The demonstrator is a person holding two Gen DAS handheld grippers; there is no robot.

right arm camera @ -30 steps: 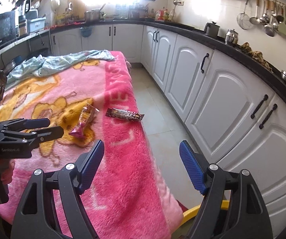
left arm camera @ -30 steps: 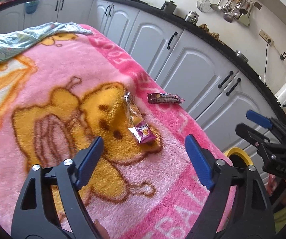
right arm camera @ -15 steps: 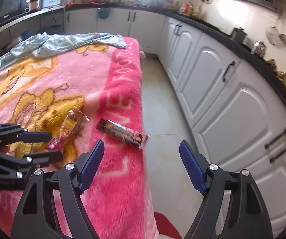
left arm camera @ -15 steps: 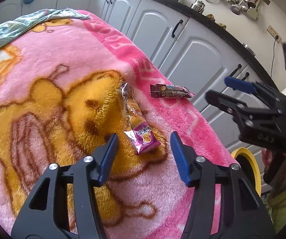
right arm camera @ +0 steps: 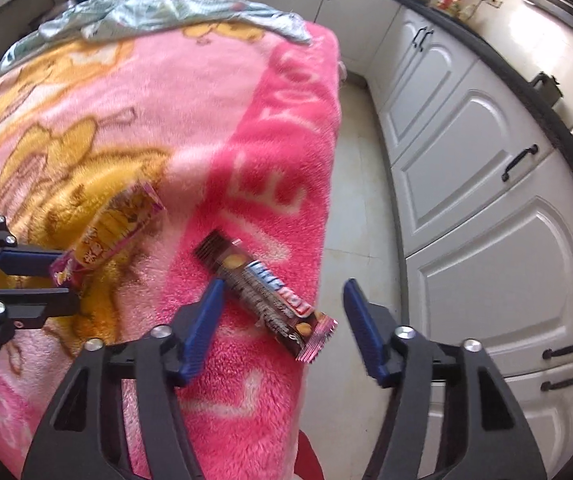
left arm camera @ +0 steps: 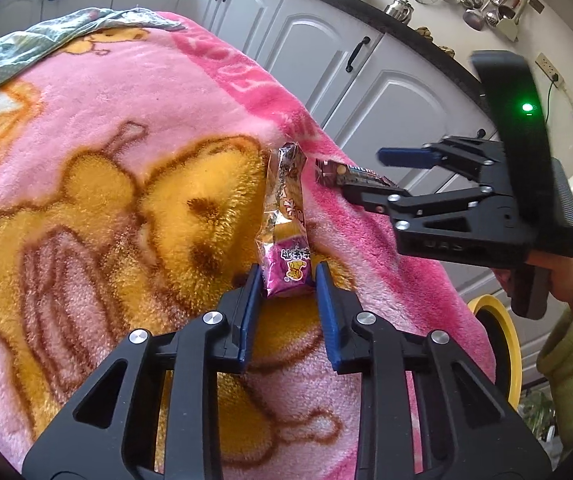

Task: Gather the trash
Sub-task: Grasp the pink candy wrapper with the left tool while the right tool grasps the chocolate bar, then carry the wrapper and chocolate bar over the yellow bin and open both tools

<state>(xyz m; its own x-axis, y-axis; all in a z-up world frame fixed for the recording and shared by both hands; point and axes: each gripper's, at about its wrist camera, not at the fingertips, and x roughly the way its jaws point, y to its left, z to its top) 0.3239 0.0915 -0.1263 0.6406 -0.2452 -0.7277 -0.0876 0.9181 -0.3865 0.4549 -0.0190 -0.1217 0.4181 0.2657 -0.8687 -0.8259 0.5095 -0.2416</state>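
1. Wrappers first: two pieces of trash lie on the pink blanket (left arm camera: 98,128) over the bench, a pink snack bag (left arm camera: 286,236) and a brown chocolate bar wrapper (right arm camera: 262,292), near each other by the blanket's right edge.
2. Your left tongs (left arm camera: 288,280) are closing on the near end of the snack bag. The pads sit at both sides of the magenta end and look to be touching it, so call it a grip just forming.
3. Your right tongs (right arm camera: 282,300) are closing too, but the pads stand clear of the chocolate bar wrapper, which lies slantwise between them. Not held yet.
4. Left: squeeze fully before you lift. The bag is thin and crinkly and probably slips out of a half grip.
5. Right: lower the pads so they straddle the wrapper across its narrow width, press a little into the fluffy pile, then clamp. One end of the wrapper sticks past the blanket edge, so a nudge could push it off to the floor.
6. Likely drop spot: the yellow bin rim (left arm camera: 502,344) below the bench edge, near your right hand (left arm camera: 570,276).
7. Count: two wrappers, two tongs, one blanket, one crumpled bluish cloth (right arm camera: 158,12) at the far end, one yellow bin.
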